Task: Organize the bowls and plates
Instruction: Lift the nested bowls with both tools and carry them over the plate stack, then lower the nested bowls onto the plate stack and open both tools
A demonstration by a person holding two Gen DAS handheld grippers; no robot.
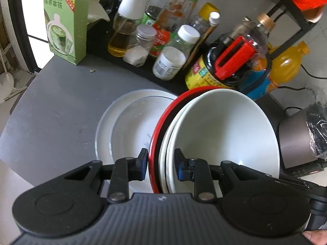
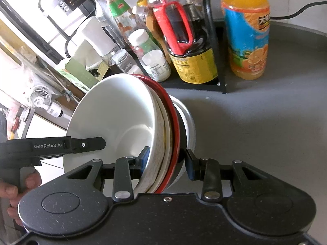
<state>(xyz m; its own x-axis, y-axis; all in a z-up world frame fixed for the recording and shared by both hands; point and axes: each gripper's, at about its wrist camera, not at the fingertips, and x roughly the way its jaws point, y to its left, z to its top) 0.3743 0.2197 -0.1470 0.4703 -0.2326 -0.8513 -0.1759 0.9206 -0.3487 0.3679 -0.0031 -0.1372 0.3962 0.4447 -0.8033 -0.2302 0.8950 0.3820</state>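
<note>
In the left wrist view, your left gripper (image 1: 160, 164) clenched the near rims of the nested bowls (image 1: 220, 130), tilting them over the white plate (image 1: 122, 126). In the right wrist view, your right gripper (image 2: 166, 163) clamped the opposite rims, likely sharing the weight.

Glossy white ceramic-looking bowls (image 1: 220, 126) nest in a shiny red-rimmed bowl (image 1: 161, 122); the grey bench (image 1: 57, 106) looks matt and scuffed; the green carton (image 1: 65, 24) is cardboard.
</note>
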